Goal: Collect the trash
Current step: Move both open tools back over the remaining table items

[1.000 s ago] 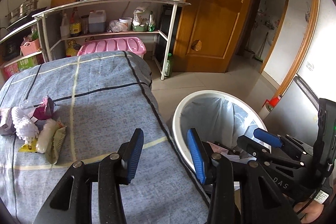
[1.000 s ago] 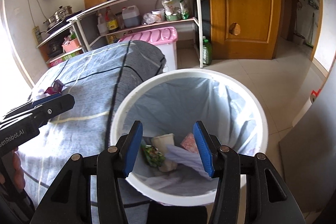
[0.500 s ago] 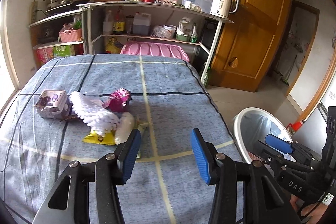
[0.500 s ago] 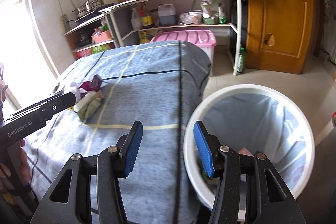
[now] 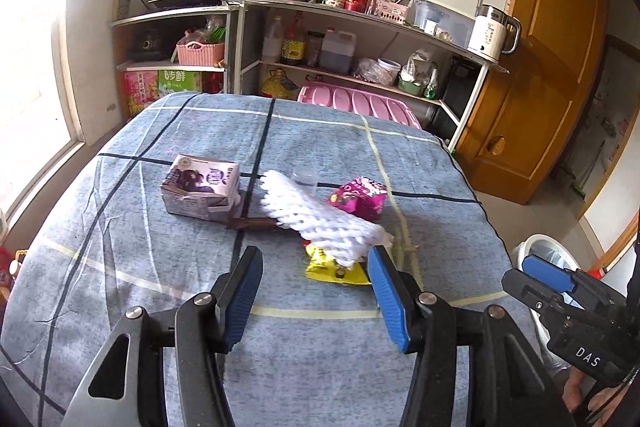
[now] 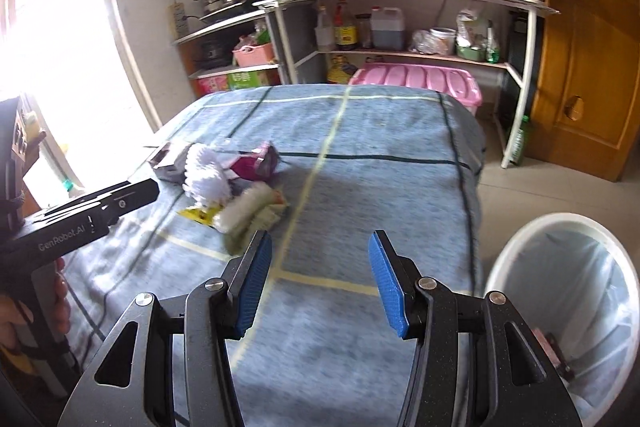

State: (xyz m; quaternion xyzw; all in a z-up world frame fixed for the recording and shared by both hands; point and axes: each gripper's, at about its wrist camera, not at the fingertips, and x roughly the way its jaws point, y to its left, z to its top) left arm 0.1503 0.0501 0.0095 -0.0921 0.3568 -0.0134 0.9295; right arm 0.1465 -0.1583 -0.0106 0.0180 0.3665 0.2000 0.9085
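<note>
1. At the bottom of the left wrist view my left gripper (image 5: 316,293) hangs over the blue checked cloth (image 5: 152,235), its blue pads spread wide with nothing between them.
2. In the right wrist view my right gripper (image 6: 320,281) is spread just as wide and empty, low over the same cloth; that view is smeared by blur.
3. Just past the left pads, centre frame, I see the trash pile: a yellow wrapper (image 5: 332,267) lies under a white foam net (image 5: 320,213).
4. Behind the net sit a magenta snack packet (image 5: 360,197) to its right and a purple drink carton (image 5: 202,189) to its left, the carton flat on its side.
5. The white trash bin (image 6: 560,291) stands on the floor off the cloth's edge, lower right of the right view.
6. Farthest back, kitchen shelves (image 5: 360,11) run along the wall.
</note>
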